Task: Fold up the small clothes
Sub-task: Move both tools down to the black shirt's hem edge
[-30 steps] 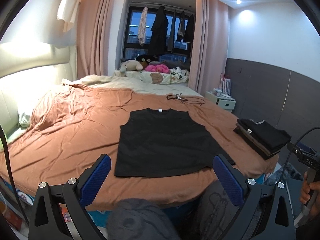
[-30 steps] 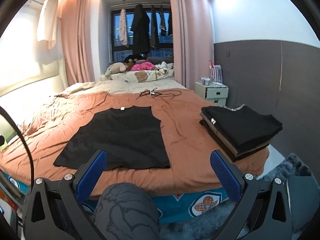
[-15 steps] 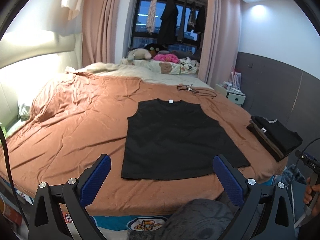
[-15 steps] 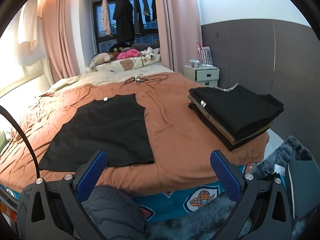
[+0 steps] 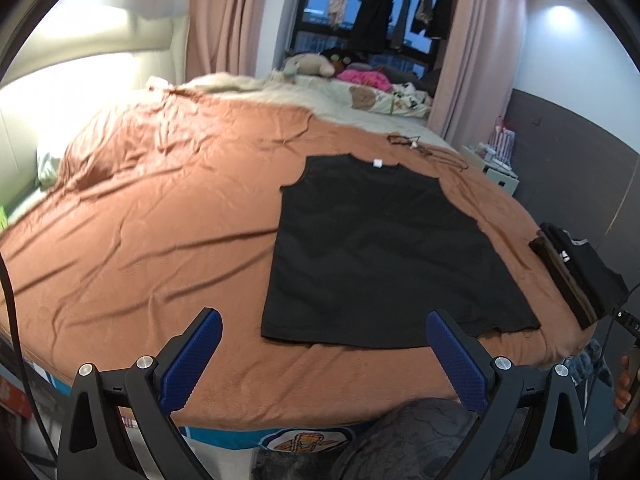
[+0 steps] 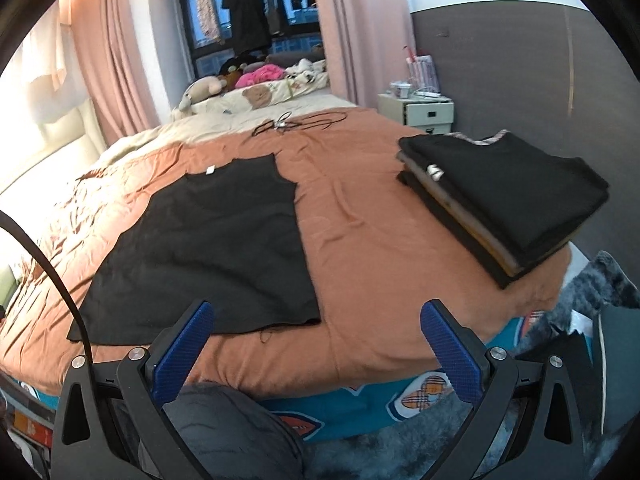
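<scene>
Left gripper [image 5: 322,354] and right gripper [image 6: 316,344], each with blue textured pads spread wide apart and holding nothing, hover above the near edge of the bed. Black sleeveless top [image 5: 380,256] lies flat and face up on the rust-brown bedspread [image 5: 160,220], neck label toward the far side, hem nearest the grippers; the left pair is centred over the hem, the right pair sits over its right hem corner and the bare cover beside it. Stack of folded dark garments [image 6: 504,196], with tan layers between, rests well apart at the bed's right corner.

Step in hand, as judged: approach for the first fold. A good grasp would take the two hem corners, or one side edge at hem and armhole, pinching only a little cloth, so the panel lifts evenly. The top looks thin, matte and limp, with a loose thread at the hem; the bedspread is soft and creased, so dragging may bunch both. A tangled cable [image 6: 296,123] lies beyond the collar.
</scene>
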A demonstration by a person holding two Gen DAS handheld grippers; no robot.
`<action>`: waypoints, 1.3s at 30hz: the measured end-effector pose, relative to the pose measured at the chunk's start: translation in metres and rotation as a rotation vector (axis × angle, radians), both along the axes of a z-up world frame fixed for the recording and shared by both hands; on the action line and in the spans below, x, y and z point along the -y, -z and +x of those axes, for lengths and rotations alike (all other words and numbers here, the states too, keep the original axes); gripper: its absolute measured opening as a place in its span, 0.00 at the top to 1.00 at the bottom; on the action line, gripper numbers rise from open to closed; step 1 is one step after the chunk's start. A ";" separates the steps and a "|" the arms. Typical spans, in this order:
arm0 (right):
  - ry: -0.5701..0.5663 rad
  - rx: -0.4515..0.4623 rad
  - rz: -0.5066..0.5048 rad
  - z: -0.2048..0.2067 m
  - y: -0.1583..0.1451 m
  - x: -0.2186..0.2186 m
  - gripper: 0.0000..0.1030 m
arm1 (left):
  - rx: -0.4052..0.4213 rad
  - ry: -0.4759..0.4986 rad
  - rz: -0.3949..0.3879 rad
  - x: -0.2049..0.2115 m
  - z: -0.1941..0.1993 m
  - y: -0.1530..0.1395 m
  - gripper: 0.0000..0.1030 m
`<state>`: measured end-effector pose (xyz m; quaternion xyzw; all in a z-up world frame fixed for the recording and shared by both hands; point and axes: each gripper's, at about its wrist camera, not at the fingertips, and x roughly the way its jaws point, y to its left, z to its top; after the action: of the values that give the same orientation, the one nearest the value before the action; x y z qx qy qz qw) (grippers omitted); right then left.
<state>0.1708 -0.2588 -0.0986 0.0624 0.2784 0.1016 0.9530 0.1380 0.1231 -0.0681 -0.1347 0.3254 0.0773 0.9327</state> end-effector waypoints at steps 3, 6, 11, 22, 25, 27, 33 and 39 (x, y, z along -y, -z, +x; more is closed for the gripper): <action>-0.017 -0.002 0.002 0.016 -0.002 -0.004 0.00 | -0.031 -0.011 -0.033 -0.010 0.009 0.014 0.01; -0.026 -0.016 -0.005 0.033 0.003 -0.005 0.00 | -0.051 -0.030 -0.056 -0.020 0.015 0.025 0.02; -0.051 -0.036 -0.050 0.057 0.007 -0.012 0.00 | -0.075 -0.046 -0.134 -0.041 0.027 0.045 0.12; -0.090 -0.181 0.001 0.117 0.026 -0.005 0.00 | -0.146 -0.047 -0.334 -0.071 0.058 0.085 0.38; -0.102 -0.228 0.017 0.130 0.033 0.001 0.00 | -0.165 -0.045 -0.391 -0.075 0.064 0.094 0.43; -0.109 -0.257 0.027 0.138 0.037 0.006 0.00 | -0.185 -0.046 -0.426 -0.077 0.069 0.101 0.48; -0.143 -0.356 0.100 0.160 0.047 0.025 0.22 | -0.242 -0.098 -0.468 -0.082 0.077 0.115 0.52; -0.143 -0.395 0.157 0.171 0.054 0.050 0.26 | -0.275 -0.137 -0.503 -0.088 0.081 0.125 0.56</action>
<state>0.3417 -0.3087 -0.1524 0.1352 0.4546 0.1761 0.8626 0.2189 0.2109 -0.1927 -0.3716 0.4477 0.0744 0.8099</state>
